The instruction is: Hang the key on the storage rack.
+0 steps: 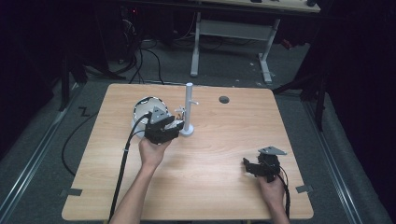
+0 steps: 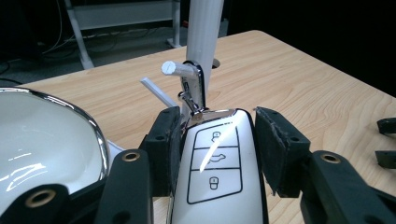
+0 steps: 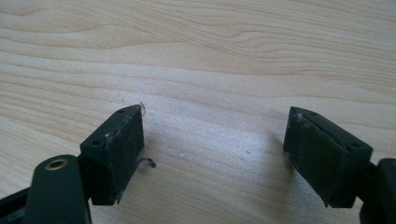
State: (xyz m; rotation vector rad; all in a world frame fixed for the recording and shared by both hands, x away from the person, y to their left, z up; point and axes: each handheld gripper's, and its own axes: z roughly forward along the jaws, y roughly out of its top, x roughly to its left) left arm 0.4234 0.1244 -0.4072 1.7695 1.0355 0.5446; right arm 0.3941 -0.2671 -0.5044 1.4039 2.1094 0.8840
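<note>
While ring hooks peg (image 2: pixel 180 69), key fob (image 2: pixel 217 163) sits btwn left hand-held gripper (image 2: pixel 217 140) jaws.

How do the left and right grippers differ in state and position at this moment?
The left gripper has a white car key fob between its jaws; the right gripper is spread wide with nothing between.
The left gripper is at the white peg stand, beside the white bowl; the right gripper sits over bare table near the right edge.
Both are black, hand-held and cabled.
</note>
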